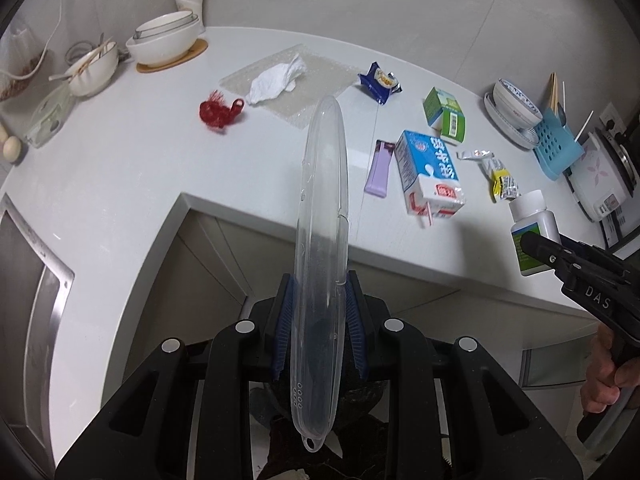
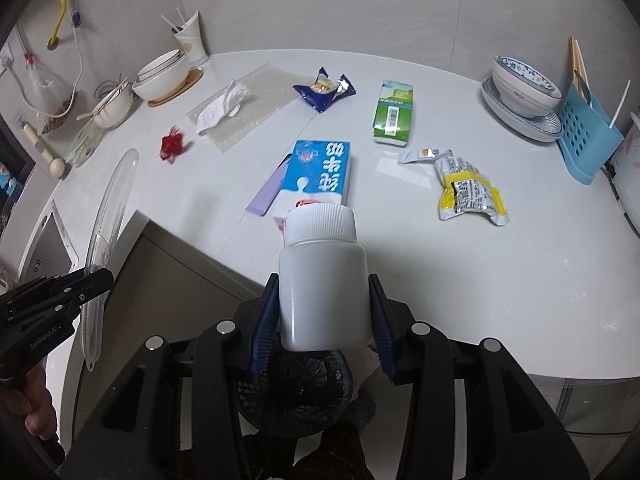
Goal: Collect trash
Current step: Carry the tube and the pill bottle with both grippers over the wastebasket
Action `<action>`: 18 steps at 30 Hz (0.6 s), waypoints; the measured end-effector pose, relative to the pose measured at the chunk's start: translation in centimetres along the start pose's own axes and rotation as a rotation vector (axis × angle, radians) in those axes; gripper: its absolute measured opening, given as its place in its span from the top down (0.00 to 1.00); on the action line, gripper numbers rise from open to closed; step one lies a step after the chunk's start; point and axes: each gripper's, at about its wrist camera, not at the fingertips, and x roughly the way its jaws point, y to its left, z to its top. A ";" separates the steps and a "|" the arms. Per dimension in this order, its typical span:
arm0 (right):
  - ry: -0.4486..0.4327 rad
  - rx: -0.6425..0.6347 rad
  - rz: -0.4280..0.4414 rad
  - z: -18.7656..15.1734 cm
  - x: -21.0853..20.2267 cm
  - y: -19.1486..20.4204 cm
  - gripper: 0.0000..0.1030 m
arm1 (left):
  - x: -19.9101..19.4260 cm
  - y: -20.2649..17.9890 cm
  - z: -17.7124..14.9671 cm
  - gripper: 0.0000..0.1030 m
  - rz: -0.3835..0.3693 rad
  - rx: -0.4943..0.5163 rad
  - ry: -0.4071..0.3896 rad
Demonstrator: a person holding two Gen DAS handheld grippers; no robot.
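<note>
My left gripper is shut on a long clear plastic case that stands up between its blue pads, off the counter's front edge. My right gripper is shut on a white capped bottle, also seen with a green label in the left wrist view. A black-lined bin lies below both grippers. On the white counter lie a blue milk carton, a green carton, a purple wrapper, a blue snack bag, a yellow wrapper, a white tissue and red netting.
Stacked bowls and a cup stand at the back left. A bowl on a plate and a blue rack stand at the right. A steel sink sits at the left. A hand holds the right gripper's handle.
</note>
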 end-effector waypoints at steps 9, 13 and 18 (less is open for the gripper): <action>0.030 -0.057 0.032 -3.2 1.2 1.7 0.61 | 1.2 0.6 -3.2 0.76 0.004 -0.008 0.022; 0.048 -0.079 0.050 -4.6 2.2 2.3 0.61 | 2.3 0.7 -4.5 0.76 0.006 0.003 0.049; 0.058 -0.099 0.060 -6.0 3.4 2.4 0.61 | 3.5 0.5 -6.1 0.76 -0.004 0.030 0.077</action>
